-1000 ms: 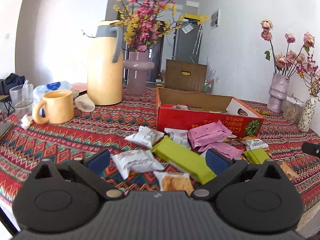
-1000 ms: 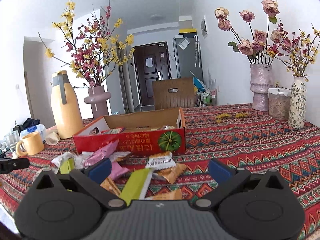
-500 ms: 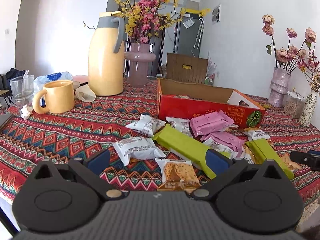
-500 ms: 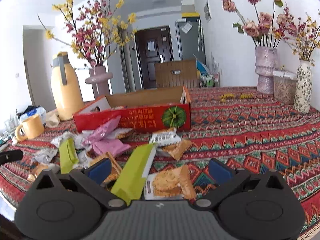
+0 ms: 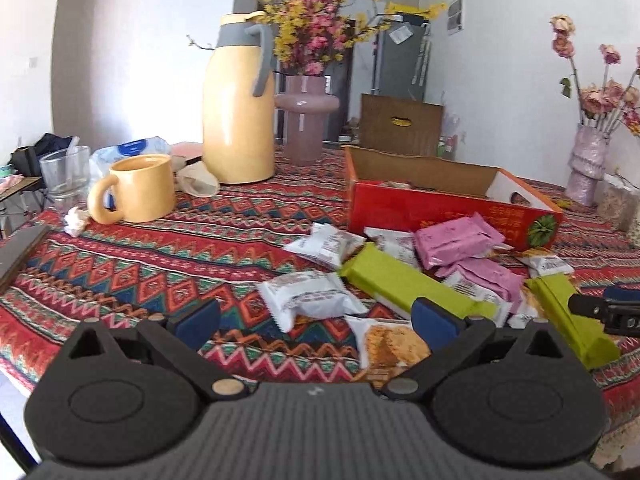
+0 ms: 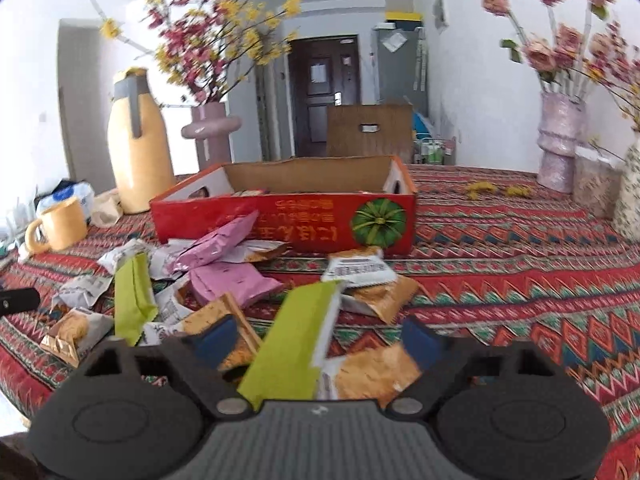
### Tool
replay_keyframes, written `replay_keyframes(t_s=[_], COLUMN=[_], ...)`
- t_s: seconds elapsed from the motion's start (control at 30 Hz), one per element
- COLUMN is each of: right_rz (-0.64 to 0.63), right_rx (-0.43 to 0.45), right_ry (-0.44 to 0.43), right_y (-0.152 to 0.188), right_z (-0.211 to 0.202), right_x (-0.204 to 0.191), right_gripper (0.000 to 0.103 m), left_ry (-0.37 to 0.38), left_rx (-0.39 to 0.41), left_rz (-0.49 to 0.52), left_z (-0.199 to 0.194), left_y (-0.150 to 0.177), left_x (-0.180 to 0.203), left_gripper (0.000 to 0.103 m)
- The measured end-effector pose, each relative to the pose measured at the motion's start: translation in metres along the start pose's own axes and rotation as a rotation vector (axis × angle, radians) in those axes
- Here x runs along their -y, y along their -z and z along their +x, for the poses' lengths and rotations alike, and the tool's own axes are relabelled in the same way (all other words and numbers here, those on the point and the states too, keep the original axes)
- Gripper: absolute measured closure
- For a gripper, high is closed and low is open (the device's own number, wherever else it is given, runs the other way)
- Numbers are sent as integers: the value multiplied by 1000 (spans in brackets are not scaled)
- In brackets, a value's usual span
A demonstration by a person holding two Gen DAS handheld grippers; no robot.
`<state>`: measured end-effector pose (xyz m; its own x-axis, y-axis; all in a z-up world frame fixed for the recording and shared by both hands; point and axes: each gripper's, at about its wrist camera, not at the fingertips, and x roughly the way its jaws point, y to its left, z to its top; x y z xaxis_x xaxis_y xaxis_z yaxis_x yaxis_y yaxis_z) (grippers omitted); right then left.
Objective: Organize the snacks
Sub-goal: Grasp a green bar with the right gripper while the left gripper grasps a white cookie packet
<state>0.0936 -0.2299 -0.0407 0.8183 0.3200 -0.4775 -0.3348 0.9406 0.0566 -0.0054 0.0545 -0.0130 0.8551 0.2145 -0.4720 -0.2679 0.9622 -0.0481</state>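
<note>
Right gripper (image 6: 318, 338) came forward and down over the snack pile; its jaws, wide a second ago, are closing with the green bar (image 6: 294, 344) and an orange packet (image 6: 372, 372) between them. Left gripper (image 5: 316, 318) tipped slightly; right gripper's tip (image 5: 600, 308) now nearer in its view.

The right hand-held gripper (image 6: 316, 336) is closing, a green snack bar (image 6: 296, 344) between its jaws, untouched. Far behind stands a red box (image 6: 280, 220) on the patterned surface (image 6: 520, 280).
</note>
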Motion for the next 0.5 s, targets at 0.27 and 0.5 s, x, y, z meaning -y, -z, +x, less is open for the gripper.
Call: replay_keyframes(t_s=[0.27,0.5], right_rz=[-94,-98], right_rx=[-147,-190], right_ry=[36,52], right_y=[-6,-10], right_z=[46,51], right_x=[-20,-19], right_gripper=[49,66], left_ry=[-39,-36], left_rx=[12,9], left_rz=[-11,-46], left_z=[-9,-7], left_y=[-3,-1], left_x=[-20,-32], left_gripper=[0,0])
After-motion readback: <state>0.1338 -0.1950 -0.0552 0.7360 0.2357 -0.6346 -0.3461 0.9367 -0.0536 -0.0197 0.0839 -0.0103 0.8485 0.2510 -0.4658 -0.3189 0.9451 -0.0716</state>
